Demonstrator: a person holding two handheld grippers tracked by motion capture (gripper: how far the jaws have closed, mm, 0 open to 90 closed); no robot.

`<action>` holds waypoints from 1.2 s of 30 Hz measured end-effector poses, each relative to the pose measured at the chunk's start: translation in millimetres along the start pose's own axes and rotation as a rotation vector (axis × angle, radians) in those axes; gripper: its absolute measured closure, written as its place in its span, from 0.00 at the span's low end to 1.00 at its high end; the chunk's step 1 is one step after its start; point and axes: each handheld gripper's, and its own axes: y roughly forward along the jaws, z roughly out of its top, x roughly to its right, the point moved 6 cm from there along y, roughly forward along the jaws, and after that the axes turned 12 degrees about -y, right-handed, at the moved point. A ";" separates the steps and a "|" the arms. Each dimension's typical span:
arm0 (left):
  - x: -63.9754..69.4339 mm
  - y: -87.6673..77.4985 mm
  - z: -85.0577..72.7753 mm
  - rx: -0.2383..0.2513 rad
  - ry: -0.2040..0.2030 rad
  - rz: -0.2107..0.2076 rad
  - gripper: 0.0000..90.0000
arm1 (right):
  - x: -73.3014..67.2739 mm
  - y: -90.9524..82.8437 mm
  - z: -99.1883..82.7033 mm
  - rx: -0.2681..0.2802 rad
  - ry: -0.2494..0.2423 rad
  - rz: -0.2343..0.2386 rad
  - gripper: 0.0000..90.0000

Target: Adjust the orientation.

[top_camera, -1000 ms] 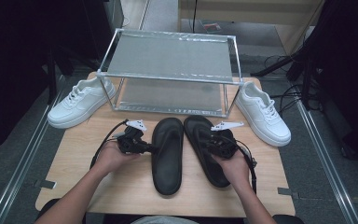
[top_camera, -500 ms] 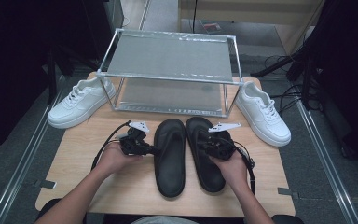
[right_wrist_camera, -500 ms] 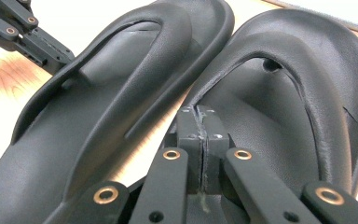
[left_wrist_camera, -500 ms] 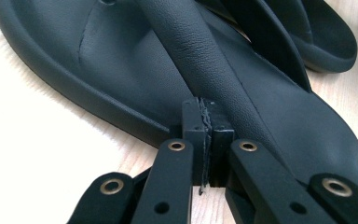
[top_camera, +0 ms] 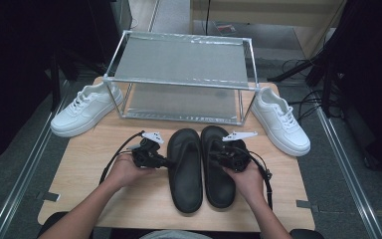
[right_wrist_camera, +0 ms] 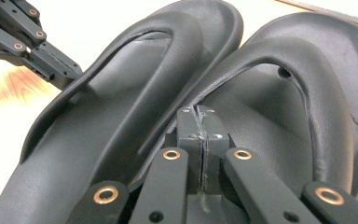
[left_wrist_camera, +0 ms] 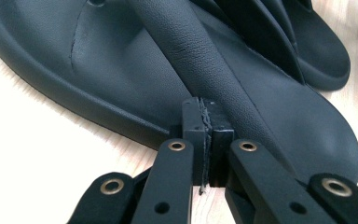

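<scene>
Two black rubber flip-flop sandals, the left sandal [top_camera: 185,169] and the right sandal [top_camera: 219,164], lie side by side and touching, toes pointing at the clear wire-framed shoe rack [top_camera: 181,74] on the light wooden table [top_camera: 79,199]. The left gripper [top_camera: 160,160] has its jaws fully closed, pads together, tip against the left sandal's outer edge by the strap. The right gripper [top_camera: 218,155] is closed too, tip at the right sandal's strap; hard to say if it's pinching anything. White leather sneakers [top_camera: 82,108] sit either side of the rack.
</scene>
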 end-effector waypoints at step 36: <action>4.9 -31.3 3.5 0.088 0.001 0.007 0.82 | 4.9 -12.1 -4.5 0.040 0.032 -0.017 0.84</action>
